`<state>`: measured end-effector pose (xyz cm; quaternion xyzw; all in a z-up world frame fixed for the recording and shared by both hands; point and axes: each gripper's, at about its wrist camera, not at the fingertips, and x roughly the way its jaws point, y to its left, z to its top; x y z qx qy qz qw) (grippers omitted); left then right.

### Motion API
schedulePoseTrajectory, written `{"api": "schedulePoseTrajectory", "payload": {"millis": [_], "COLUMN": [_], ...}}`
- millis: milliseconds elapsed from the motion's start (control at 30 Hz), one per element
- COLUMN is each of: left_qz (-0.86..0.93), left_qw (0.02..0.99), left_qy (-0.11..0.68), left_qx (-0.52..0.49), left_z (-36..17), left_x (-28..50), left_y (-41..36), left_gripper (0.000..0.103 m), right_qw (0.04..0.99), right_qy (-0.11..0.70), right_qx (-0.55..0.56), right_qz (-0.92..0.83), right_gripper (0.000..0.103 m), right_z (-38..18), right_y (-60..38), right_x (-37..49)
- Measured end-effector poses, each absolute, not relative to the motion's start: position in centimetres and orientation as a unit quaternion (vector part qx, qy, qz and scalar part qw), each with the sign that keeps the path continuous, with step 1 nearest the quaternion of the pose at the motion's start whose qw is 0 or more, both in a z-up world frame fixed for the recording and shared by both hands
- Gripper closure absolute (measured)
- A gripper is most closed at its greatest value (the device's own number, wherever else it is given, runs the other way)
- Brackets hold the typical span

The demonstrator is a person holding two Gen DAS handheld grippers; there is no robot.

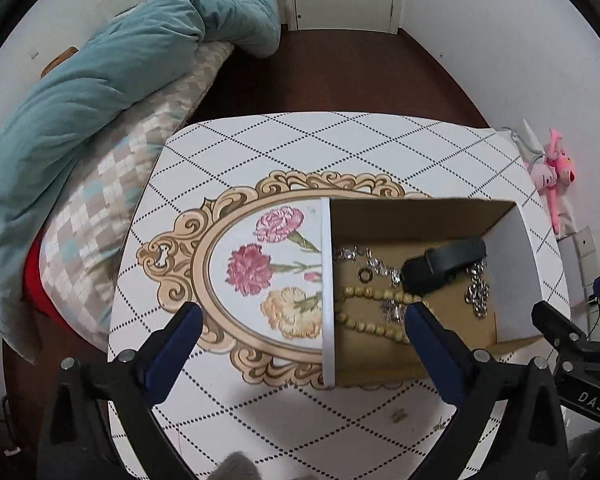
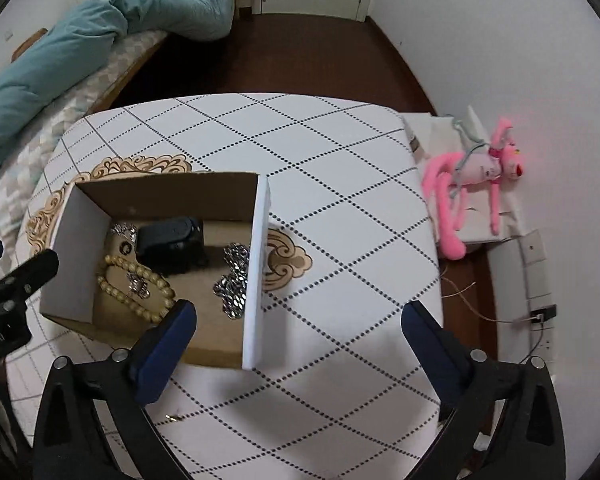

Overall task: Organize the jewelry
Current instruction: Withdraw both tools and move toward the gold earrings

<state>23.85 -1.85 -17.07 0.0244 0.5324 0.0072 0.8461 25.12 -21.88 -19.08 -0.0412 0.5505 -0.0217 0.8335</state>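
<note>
Left wrist view is showing the bead necklace (image 1: 374, 312) lying limp inside the cardboard box (image 1: 420, 216); both the left gripper (image 1: 302, 320) and right gripper (image 2: 298, 320) are hovering spread, empty. Light, slippery beads probably want pinching mid-strand.

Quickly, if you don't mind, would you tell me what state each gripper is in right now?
Left gripper: open, holding nothing, above the cardboard box.
Right gripper: open, holding nothing, above the table.

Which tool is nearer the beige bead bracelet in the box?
Left. The left tool has one finger over the beige bead bracelet; the right tool sits further right, past the box's white wall.
</note>
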Motion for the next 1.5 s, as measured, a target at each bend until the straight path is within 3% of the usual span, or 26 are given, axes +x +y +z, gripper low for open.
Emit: {"api": "schedulePoseTrajectory", "payload": {"millis": [1033,1300,1500], "left_qz": [-0.006,0.010,0.026], "left_qw": [0.916,0.892,0.839], "left_qy": [0.400,0.451,0.542], "left_qx": [0.006,-0.001,0.028], "left_z": [-5.6,-9.0,-17.5], "left_x": [12.0,13.0,14.4], "left_y": [-3.0,-1.9,-0.1], "left_gripper": [0.000,0.000,0.000], "right_qw": [0.915,0.895,0.856], "right_qy": [0.401,0.444,0.515], "right_qx": [-0.009,0.019,0.034], "right_qz": [-0.052,-0.034,-0.009], "right_gripper": [0.000,0.000,0.000], "right_z": [-5.7,-8.8,-16.7], "right_y": [-22.5,-22.6,-21.4], "right_x": [12.3,13.0,14.4]}}
